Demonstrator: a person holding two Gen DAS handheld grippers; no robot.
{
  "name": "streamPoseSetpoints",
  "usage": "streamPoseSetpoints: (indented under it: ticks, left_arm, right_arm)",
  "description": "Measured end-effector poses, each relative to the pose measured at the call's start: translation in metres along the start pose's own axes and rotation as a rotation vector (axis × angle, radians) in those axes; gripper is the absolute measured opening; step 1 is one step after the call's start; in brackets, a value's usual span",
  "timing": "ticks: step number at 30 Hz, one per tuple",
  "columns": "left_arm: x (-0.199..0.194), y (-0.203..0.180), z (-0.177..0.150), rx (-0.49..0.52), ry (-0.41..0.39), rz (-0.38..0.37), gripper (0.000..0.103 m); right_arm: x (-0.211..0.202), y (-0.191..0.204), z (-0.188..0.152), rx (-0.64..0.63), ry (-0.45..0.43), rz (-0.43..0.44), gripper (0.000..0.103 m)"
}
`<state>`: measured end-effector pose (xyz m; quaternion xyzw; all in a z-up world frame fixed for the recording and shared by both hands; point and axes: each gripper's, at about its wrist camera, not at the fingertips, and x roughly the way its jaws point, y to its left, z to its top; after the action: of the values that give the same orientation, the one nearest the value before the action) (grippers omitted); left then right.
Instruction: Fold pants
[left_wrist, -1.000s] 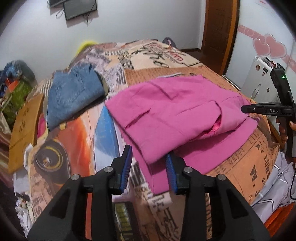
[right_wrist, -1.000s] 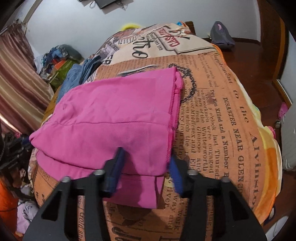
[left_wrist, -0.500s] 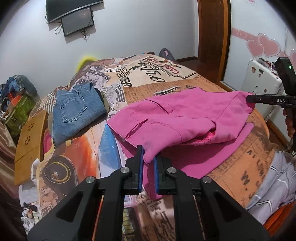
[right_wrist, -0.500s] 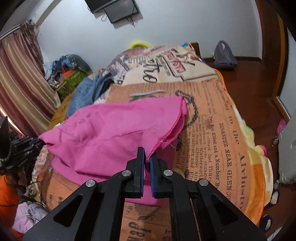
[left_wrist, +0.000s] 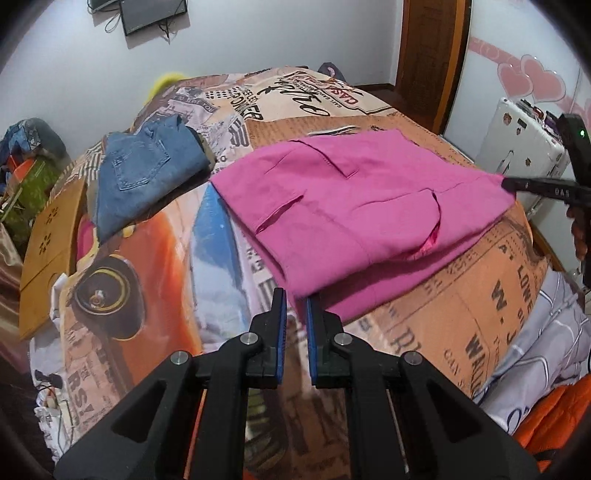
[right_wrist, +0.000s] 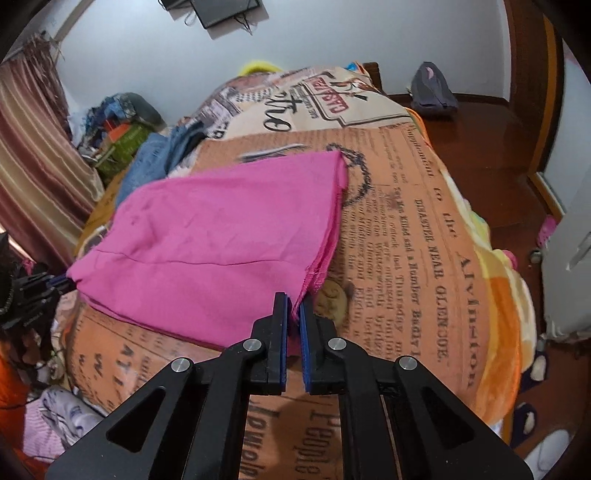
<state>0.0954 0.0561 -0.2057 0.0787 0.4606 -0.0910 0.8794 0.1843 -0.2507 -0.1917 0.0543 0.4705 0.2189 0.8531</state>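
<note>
The pink pants (left_wrist: 362, 206) lie folded on the printed bedspread (left_wrist: 461, 314) near the bed's front edge. My left gripper (left_wrist: 294, 301) is shut on the near left corner of the upper layer. My right gripper (right_wrist: 294, 307) is shut on the frayed near right corner of the same pants (right_wrist: 221, 240). The fold is drawn taut between the two grippers. The right gripper also shows at the right edge of the left wrist view (left_wrist: 506, 183), and the left gripper shows at the left edge of the right wrist view (right_wrist: 64, 282).
Folded blue jeans (left_wrist: 144, 170) lie at the back left of the bed. A wooden board (left_wrist: 44, 251) leans at the bed's left side. A white appliance (left_wrist: 517, 147) stands to the right. A clothes pile (right_wrist: 118, 125) sits by the curtain.
Both grippers were open a second ago and have shut on the near corners of the pink pants. They have since drawn the upper layer toward the bed's front edge, flattening it.
</note>
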Motion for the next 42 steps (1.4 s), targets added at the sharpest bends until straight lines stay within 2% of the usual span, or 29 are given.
streamPoseSetpoints:
  ticks: [5,10,12,17,20,22,24,26,31,35,42]
  left_arm:
    - [-0.017,0.016,0.007,-0.068,-0.019,0.000,0.010]
    - [-0.035,0.018,0.033,-0.126,-0.092,-0.058,0.011]
    - [-0.033,0.009,0.042,-0.114,-0.098,-0.084,0.018]
    - [-0.005,-0.013,0.051,-0.091,-0.038,-0.121,0.025]
    - [0.016,-0.018,0.044,-0.110,0.020,-0.125,0.025]
    - [0.028,-0.016,0.035,-0.128,0.047,-0.114,0.026]
    - [0.031,-0.013,0.025,-0.142,0.041,-0.104,0.034]
    - [0.027,-0.008,0.019,-0.157,0.028,-0.112,0.037]
    - [0.014,0.005,0.019,-0.169,0.025,-0.099,0.038]
    - [0.006,0.025,0.034,-0.196,-0.008,-0.044,0.038]
    - [0.017,0.062,0.080,-0.263,-0.053,-0.006,0.038]
  right_arm:
    - [-0.017,0.013,0.014,-0.077,-0.061,-0.065,0.008]
    - [-0.021,0.032,0.030,-0.124,-0.120,-0.029,0.024]
    - [-0.016,0.042,0.036,-0.136,-0.127,0.005,0.025]
    - [0.011,0.065,0.036,-0.159,-0.081,0.077,0.025]
    - [0.031,0.072,0.028,-0.190,-0.024,0.078,0.025]
    - [0.041,0.071,0.020,-0.192,0.015,0.076,0.025]
    - [0.049,0.063,0.011,-0.184,0.049,0.068,0.025]
    - [0.047,0.052,0.008,-0.156,0.043,0.076,0.034]
    - [0.039,0.027,0.004,-0.096,0.061,0.033,0.035]
    - [0.033,0.012,0.013,-0.100,0.066,-0.032,0.035]
    - [0.025,0.006,0.064,-0.094,-0.039,-0.033,0.035]
